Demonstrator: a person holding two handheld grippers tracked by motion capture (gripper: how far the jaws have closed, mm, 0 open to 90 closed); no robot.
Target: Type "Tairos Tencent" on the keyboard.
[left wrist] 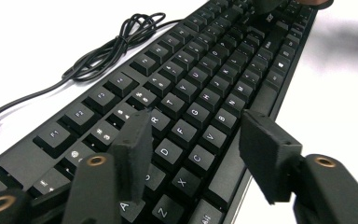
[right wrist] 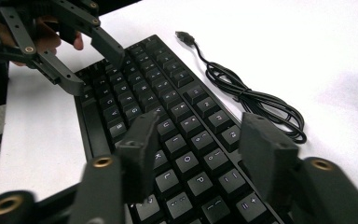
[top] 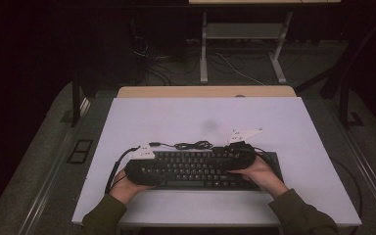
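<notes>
High view: left gripper [top: 138, 165] hovers, jaws spread and empty, over the keyboard's [top: 196, 169] nine-o'clock end; the keyboard lies at the mat's [top: 176, 117] six o'clock. Right gripper [top: 239, 155], also spread, hovers at three o'clock. Judged step: typing; next, press a key.

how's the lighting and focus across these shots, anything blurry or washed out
High view: dim, room behind nearly black, only the white table lit. Left gripper view: near keys sharp, far end of the keyboard soft. Right gripper view: table glares pale, the near tongs slightly blurred.
</notes>
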